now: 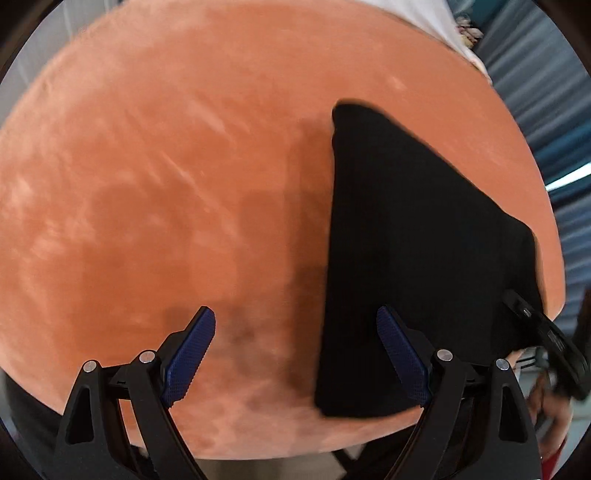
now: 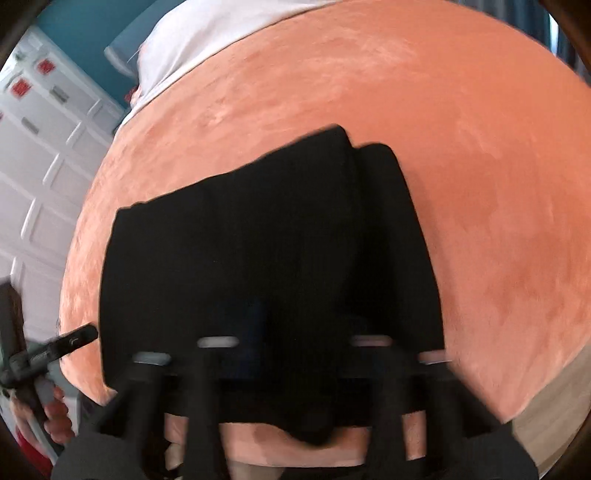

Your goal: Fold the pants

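Observation:
Black pants lie folded on the orange blanket, to the right in the left wrist view. My left gripper hangs open over the blanket. Its right pad overlaps the pants' left edge and nothing is between the jaws. In the right wrist view the pants fill the middle. My right gripper is blurred and dark against the cloth. Its jaws stand close together on the pants' near edge, and a fold of fabric hangs below them. The pads themselves are hard to make out.
A white sheet covers the far end of the bed. White panelled drawers stand beside the bed. The other gripper and a hand show at the left edge. The floor lies past the bed's near edge.

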The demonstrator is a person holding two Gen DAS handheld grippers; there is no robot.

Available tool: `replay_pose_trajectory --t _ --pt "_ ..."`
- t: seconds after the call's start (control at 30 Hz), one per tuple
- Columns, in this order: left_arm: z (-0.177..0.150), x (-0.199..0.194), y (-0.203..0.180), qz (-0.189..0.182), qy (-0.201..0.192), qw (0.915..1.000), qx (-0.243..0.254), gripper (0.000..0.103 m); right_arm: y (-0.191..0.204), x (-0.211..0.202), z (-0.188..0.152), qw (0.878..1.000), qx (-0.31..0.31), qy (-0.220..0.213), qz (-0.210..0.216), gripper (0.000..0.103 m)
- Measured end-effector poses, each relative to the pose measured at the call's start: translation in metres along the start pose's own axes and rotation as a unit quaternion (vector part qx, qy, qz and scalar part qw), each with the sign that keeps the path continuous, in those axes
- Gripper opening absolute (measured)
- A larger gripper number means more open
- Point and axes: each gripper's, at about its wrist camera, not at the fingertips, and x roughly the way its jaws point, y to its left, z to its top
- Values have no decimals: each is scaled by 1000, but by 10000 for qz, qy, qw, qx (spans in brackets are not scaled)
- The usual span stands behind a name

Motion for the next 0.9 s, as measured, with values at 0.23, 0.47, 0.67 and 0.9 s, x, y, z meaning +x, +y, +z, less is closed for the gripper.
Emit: replay_pose_trajectory --t 0.23,0.47,0.67,0.9 --pt "10 -9 -15 -98 -411 9991 -3 87 -34 -16 1 9976 -38 -189 -660 30" --pt "3 8 -14 -84 -494 9985 -211 92 -21 -42 -8 9858 -345 -867 -1395 98" --pt "-7 -4 0 -1128 -502 9916 -383 91 -66 -8 -9 9963 825 -163 -162 82" --pt "-14 52 -24 -1298 -7 9914 158 95 -58 -1 -11 9942 1041 27 282 46"
